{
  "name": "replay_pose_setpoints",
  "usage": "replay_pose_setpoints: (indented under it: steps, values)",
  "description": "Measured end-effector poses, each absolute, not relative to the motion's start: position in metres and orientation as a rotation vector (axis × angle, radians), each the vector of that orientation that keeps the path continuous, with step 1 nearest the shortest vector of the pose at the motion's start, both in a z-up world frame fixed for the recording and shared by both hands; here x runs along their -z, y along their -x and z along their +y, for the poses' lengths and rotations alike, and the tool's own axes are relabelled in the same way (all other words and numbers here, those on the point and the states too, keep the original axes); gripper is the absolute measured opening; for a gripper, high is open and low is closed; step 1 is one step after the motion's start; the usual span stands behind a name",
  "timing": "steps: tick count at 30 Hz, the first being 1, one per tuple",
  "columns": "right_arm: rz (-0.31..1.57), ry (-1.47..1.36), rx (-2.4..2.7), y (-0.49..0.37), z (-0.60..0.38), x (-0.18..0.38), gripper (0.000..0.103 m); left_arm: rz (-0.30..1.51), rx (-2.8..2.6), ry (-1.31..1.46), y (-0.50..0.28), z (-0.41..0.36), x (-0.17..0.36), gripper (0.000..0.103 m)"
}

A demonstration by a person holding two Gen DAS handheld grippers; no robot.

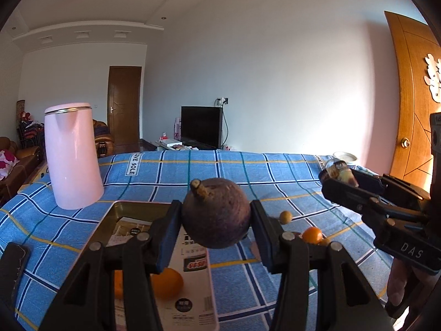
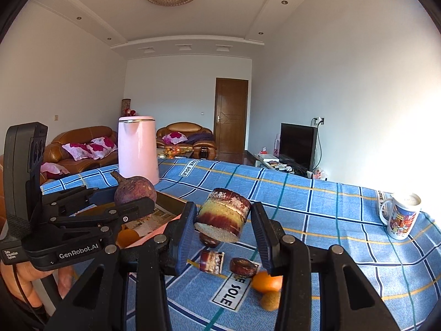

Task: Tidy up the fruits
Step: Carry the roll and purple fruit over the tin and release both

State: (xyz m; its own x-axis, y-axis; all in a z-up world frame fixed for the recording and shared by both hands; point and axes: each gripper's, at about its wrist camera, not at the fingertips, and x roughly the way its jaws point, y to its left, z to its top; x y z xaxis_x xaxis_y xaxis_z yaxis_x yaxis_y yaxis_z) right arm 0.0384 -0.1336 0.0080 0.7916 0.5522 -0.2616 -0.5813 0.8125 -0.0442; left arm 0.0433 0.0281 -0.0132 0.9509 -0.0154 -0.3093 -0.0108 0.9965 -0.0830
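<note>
My left gripper (image 1: 216,218) is shut on a round dark purple fruit (image 1: 216,216) with a stub stem, held above a metal tray (image 1: 121,209); it also shows in the right wrist view (image 2: 135,190). An orange (image 1: 166,282) lies in the tray. My right gripper (image 2: 223,220) is shut on a short piece of sugarcane (image 2: 224,215), held above the blue checked cloth (image 2: 317,220). Below it lie two more sugarcane pieces (image 2: 211,262) (image 2: 244,267), an orange (image 2: 266,281) and a small brown fruit (image 2: 270,300). The right gripper also shows in the left wrist view (image 1: 340,175).
A pink kettle (image 1: 73,155) stands behind the tray at the left. A printed mug (image 2: 402,216) stands at the right on the cloth. A black phone (image 1: 12,264) lies at the left edge. A small orange (image 1: 312,235) and a brown fruit (image 1: 285,216) lie right of the tray.
</note>
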Motion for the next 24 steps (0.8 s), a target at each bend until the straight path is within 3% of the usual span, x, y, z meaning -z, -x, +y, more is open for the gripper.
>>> replay_pose_setpoints:
  steps: [12, 24]
  values:
    - [0.345, 0.180, -0.728, -0.068, -0.056, -0.001, 0.043, 0.436, -0.131, 0.177, -0.066, 0.116, 0.023, 0.052]
    - [0.537, 0.284, -0.782, -0.093, 0.019, 0.033, 0.043, 0.583, -0.127, 0.189, -0.087, 0.136, 0.044, 0.052]
